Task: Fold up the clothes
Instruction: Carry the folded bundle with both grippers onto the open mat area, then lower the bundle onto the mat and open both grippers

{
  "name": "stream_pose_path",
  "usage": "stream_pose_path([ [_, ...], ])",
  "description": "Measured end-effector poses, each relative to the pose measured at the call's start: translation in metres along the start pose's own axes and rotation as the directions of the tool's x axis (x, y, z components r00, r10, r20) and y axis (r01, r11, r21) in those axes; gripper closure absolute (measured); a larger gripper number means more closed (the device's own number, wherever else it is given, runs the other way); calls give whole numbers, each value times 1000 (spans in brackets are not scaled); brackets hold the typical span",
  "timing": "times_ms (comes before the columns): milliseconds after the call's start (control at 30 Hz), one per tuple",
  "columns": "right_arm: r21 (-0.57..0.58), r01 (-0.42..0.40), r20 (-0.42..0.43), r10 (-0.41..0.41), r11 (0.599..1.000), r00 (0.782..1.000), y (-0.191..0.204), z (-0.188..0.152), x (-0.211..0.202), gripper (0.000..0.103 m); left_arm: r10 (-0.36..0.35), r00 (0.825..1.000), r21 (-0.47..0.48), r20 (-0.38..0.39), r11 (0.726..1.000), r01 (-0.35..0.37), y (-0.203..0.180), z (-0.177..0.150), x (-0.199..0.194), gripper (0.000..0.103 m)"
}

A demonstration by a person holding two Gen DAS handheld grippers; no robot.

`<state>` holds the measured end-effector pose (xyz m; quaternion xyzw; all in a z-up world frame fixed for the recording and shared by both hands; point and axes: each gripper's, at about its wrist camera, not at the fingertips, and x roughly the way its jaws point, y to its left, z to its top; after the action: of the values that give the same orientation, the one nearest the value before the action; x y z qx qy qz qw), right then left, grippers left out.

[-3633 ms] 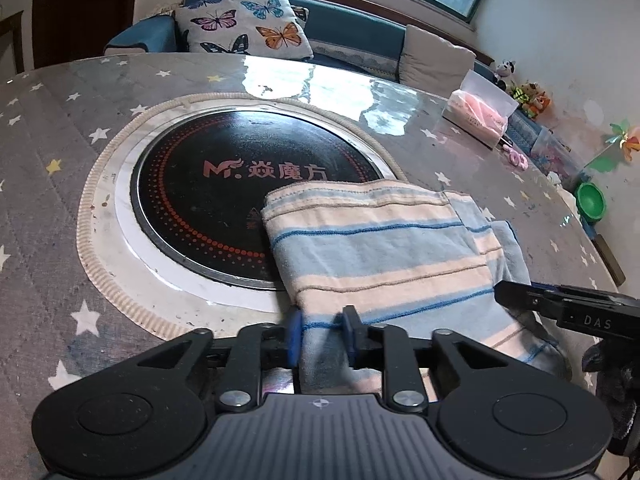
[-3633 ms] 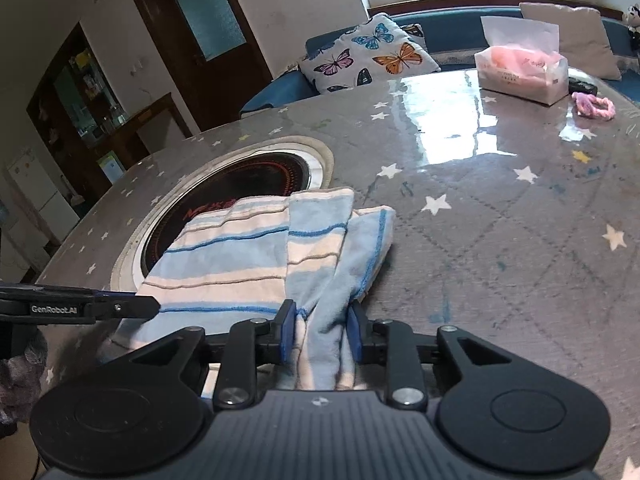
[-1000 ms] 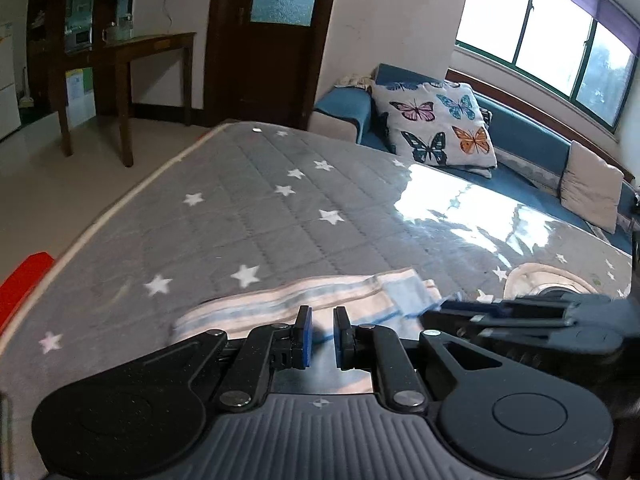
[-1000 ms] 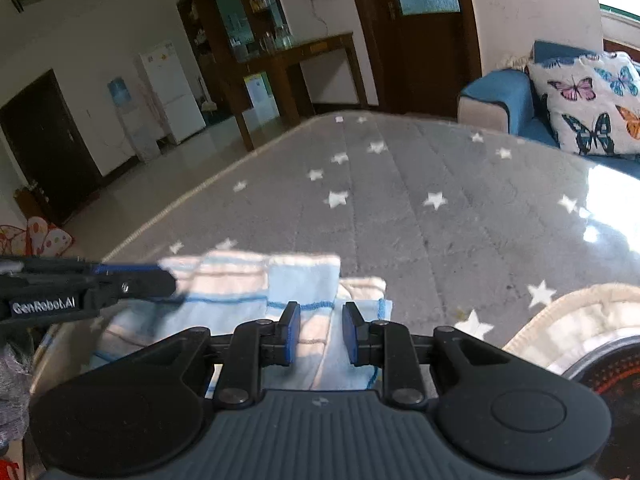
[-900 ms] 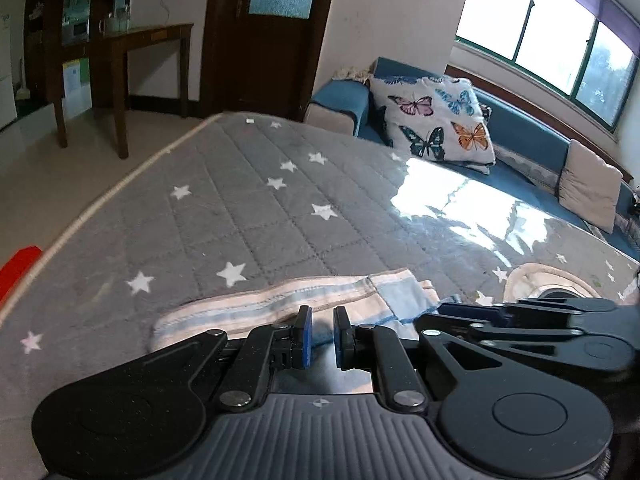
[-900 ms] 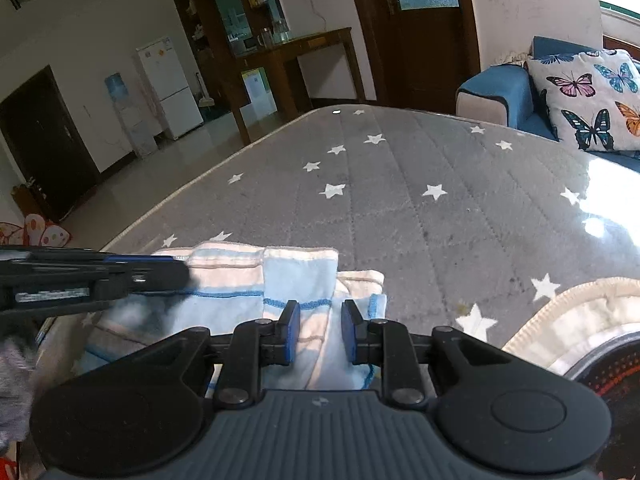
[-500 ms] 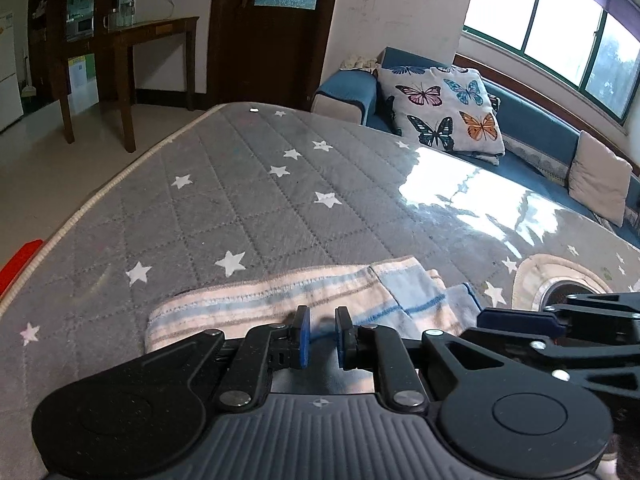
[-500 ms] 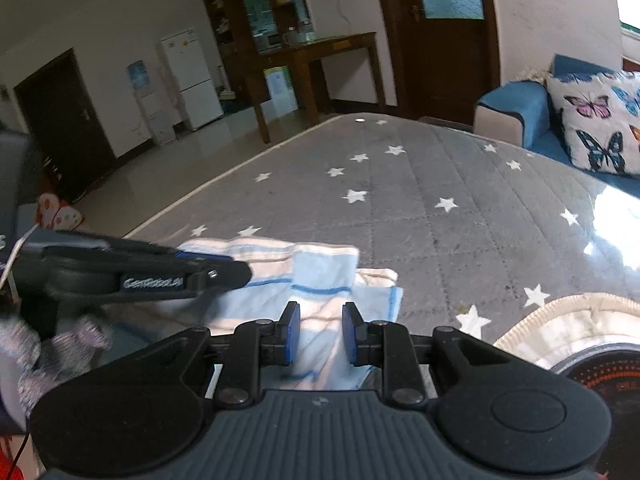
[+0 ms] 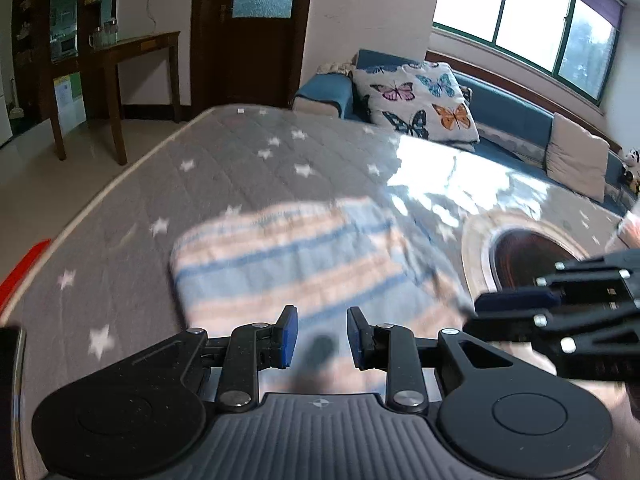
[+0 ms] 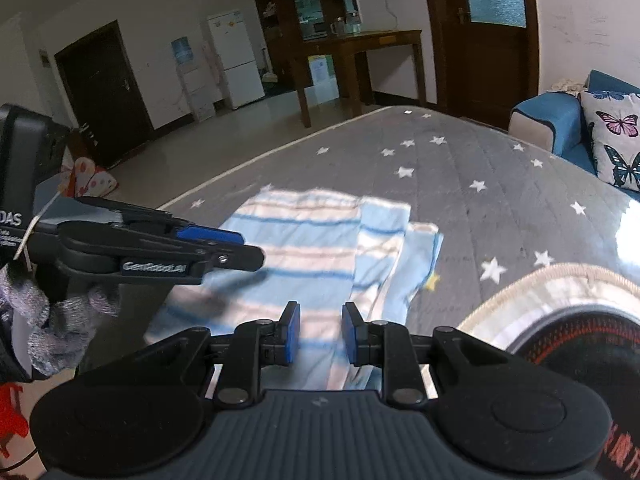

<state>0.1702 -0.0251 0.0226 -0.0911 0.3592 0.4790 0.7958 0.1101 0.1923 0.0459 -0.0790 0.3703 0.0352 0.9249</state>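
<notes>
My left gripper (image 9: 319,335) jaws just opened, clear above folded striped cloth (image 9: 296,264) on starred table (image 9: 248,168), my right gripper (image 10: 317,330) jaws parted, gripping nothing.

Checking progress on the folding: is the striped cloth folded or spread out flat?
Folded. The striped cloth lies on the star-patterned table as a compact stack, with several layered edges stepping out along its right side. Neither gripper holds it.

The towel (image 9: 292,256) is soft, nubby striped cloth lying on the table cover (image 9: 248,168), a quilted grey star-printed fabric under a glossy clear film that mirrors the window. Beside the towel, the cooktop (image 10: 580,332) is smooth dark glass. Both grippers are matt black plastic.
</notes>
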Motion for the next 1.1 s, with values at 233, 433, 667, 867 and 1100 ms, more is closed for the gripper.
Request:
stream_pose_path([
  [233, -7, 23, -16, -23, 1000, 1000, 2, -26, 6, 81, 27, 999, -18, -42, 999, -28, 9, -42, -14, 74],
  [433, -73, 79, 4, -79, 994, 997, 13, -31, 7, 80, 47, 999, -58, -20, 997, -48, 16, -51, -26, 73],
  [667, -82, 109, 31, -107, 991, 994, 26, -45, 3, 80, 54, 998, -82, -17, 995, -56, 12, -59, -39, 56],
  [867, -62, 119, 68, -115, 991, 991, 33, -47, -13, 70, 71, 997, -98, -1, 993, -71, 7, -66, -53, 43],
  [1100, -25, 133, 88, -131, 991, 988, 40, -64, -29, 35, 88, 996, -112, 14, 990, -86, 0, -77, -65, 23],
])
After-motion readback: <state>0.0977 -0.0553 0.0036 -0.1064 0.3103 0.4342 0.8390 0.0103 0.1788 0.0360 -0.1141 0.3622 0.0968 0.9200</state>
